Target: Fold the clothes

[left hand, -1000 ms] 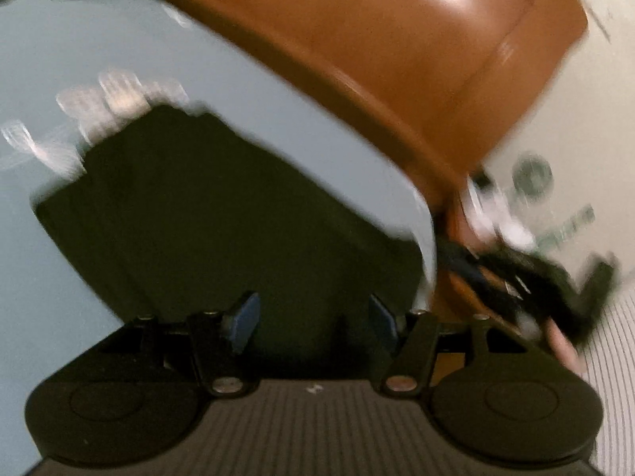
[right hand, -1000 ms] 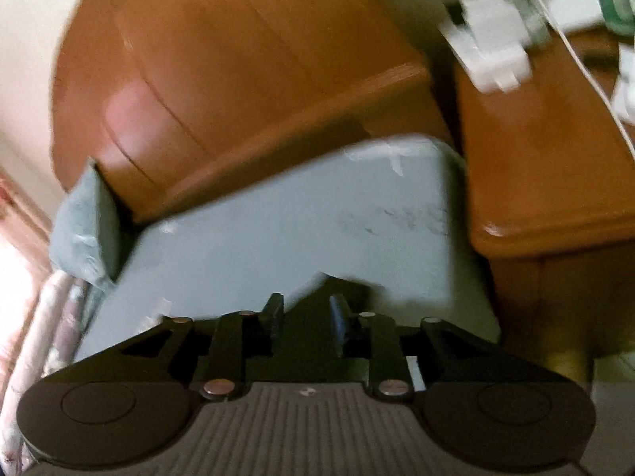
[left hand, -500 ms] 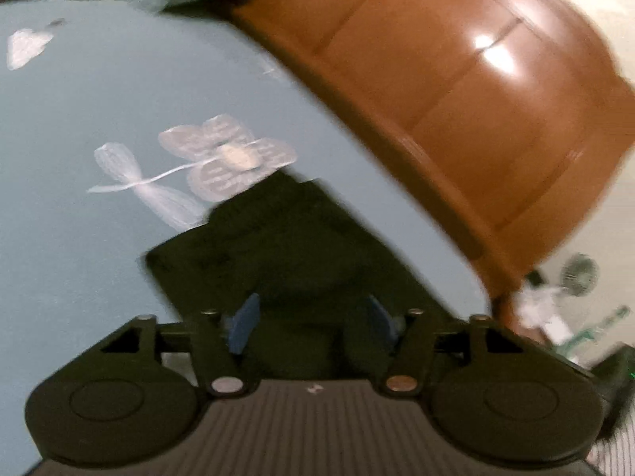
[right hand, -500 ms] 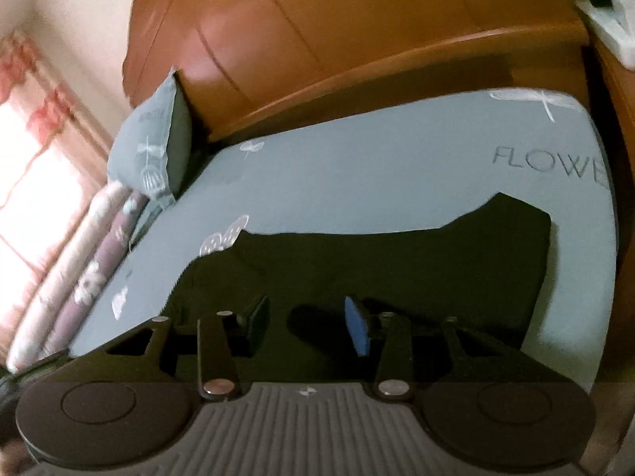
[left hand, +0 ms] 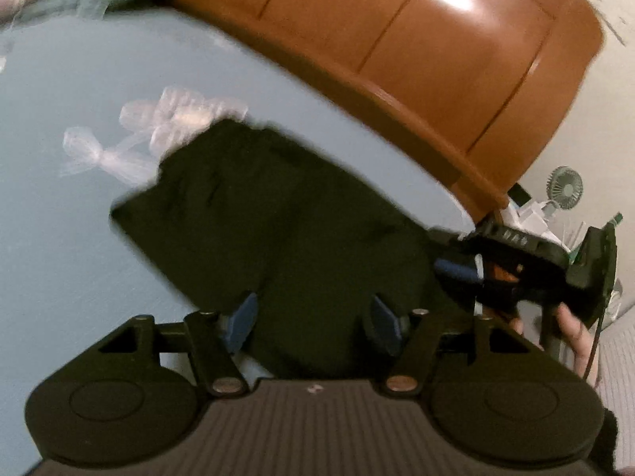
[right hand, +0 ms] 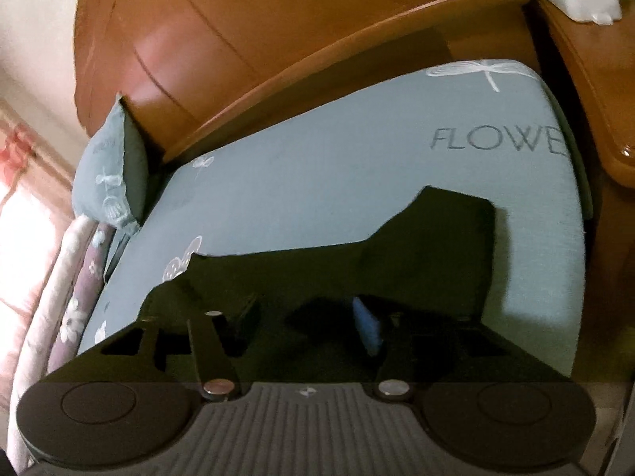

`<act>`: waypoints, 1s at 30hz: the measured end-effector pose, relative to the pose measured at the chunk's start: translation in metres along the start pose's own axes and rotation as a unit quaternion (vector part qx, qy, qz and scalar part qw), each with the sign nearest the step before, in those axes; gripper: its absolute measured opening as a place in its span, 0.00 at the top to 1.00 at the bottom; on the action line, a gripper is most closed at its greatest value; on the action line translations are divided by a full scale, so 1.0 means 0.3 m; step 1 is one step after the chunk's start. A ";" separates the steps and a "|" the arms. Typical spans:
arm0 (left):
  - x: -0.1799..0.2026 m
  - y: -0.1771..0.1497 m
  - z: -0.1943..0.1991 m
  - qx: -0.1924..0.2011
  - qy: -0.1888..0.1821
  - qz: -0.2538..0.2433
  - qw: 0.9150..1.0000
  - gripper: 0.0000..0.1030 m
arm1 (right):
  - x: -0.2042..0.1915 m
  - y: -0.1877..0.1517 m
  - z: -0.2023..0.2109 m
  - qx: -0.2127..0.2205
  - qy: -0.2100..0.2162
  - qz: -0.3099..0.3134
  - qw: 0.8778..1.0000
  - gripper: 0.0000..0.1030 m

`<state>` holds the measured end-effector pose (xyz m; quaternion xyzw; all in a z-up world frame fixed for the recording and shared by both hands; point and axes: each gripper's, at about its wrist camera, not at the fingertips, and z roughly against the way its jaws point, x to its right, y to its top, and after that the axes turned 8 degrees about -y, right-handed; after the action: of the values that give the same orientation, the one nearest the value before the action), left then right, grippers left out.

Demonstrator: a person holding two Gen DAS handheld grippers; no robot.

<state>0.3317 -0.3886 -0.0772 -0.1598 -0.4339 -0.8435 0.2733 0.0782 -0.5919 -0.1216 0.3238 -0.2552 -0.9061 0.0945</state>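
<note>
Both claws, left claw (left hand: 311, 323) and right claw (right hand: 305, 323), now hang spread above the dark garment (right hand: 397, 261); released flat on the bed (right hand: 317, 182), ready for another fold

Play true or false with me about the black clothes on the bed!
1. The black garment lies on a blue-grey sheet. True.
2. The right gripper is shut tight on the garment. False: its jaws stand open over the cloth.
3. The sheet has the letters "FLOWE" printed on it. True.
4. The headboard is white metal. False: it is brown wood.
5. The left gripper is open. True.
6. The pillow lies on top of the garment. False: it leans by the headboard, away from the garment.
</note>
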 end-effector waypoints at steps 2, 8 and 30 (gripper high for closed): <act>0.003 0.038 -0.018 0.017 0.001 -0.010 1.000 0.35 | -0.023 -0.011 -0.002 -0.004 0.008 0.009 1.000 0.43; -0.110 0.106 -0.097 0.051 0.089 0.016 0.995 0.39 | -0.055 -0.007 -0.009 -0.009 0.017 0.017 1.000 0.43; 0.043 -0.070 -0.082 -0.043 -0.028 -0.053 0.997 0.39 | -0.040 0.010 0.013 -0.020 0.031 -0.002 0.999 0.41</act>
<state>0.3080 -0.4029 -0.0983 -0.1719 -0.4129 -0.8696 0.2092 0.0850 -0.5888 -0.1108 0.3507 -0.2338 -0.9005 0.1072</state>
